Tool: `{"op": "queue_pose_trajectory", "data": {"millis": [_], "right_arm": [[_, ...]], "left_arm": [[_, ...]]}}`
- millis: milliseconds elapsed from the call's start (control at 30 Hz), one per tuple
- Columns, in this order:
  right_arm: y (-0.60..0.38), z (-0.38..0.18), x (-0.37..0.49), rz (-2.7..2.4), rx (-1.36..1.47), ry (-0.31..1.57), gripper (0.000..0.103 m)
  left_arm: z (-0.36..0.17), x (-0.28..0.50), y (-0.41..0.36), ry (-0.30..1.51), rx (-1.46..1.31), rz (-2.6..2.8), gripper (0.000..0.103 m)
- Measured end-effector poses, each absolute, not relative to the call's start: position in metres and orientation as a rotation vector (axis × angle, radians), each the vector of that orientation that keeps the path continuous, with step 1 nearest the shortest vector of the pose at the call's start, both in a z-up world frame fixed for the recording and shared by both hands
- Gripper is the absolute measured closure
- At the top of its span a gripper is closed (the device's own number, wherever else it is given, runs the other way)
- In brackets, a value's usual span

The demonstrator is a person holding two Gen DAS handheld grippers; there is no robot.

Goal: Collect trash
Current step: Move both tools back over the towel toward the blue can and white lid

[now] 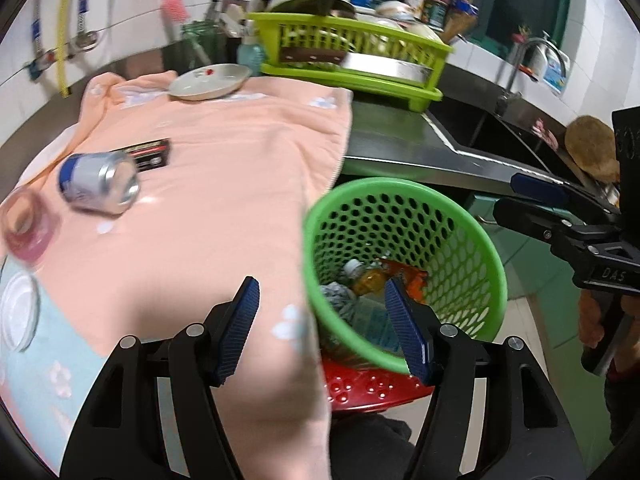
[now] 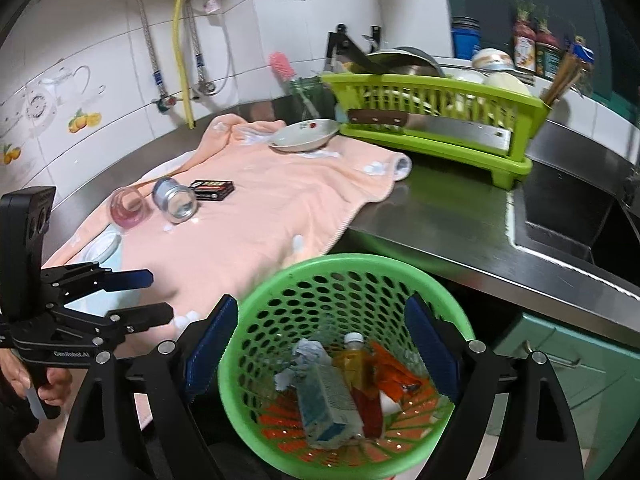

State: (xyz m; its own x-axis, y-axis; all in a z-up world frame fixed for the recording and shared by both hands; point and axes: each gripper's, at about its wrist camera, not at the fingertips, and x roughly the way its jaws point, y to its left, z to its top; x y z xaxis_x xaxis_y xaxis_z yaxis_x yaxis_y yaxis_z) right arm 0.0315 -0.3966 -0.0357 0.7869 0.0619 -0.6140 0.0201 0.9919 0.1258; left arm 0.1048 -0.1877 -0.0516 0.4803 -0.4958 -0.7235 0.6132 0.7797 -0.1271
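Observation:
A green perforated basket (image 2: 452, 300) (image 1: 476, 236) stands on a red stool (image 1: 360, 392) beside the counter. It holds a small bottle (image 2: 356, 356), a carton (image 2: 328, 404), crumpled paper (image 2: 308, 354) and orange wrappers (image 2: 396, 372). On the peach towel (image 1: 224, 184) lie a silver can (image 1: 98, 182) (image 2: 176, 199) and a black box (image 1: 152, 154) (image 2: 212, 190). My left gripper (image 1: 322, 320) is open and empty over the towel's edge and the basket rim; it shows in the right wrist view (image 2: 156, 296). My right gripper (image 2: 320, 348) is open and empty above the basket; it shows in the left wrist view (image 1: 520, 196).
A pink glass (image 2: 128, 206) and a white lid (image 1: 16, 316) lie at the towel's left. A white dish (image 1: 208, 82) sits at the towel's far end. A lime dish rack (image 2: 436, 120) with a cleaver stands behind. The sink (image 2: 576, 216) is on the right.

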Motion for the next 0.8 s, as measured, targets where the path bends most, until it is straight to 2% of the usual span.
{"op": "queue_pose_trajectory", "data": {"millis": [800], "right_arm": [[-0.236,-0.018,0.173,0.331,-0.069,0.733,0.020]], "left_arm": [[-0.047,0.157,0.016,0.828,-0.054,-0.305,0.034]]}}
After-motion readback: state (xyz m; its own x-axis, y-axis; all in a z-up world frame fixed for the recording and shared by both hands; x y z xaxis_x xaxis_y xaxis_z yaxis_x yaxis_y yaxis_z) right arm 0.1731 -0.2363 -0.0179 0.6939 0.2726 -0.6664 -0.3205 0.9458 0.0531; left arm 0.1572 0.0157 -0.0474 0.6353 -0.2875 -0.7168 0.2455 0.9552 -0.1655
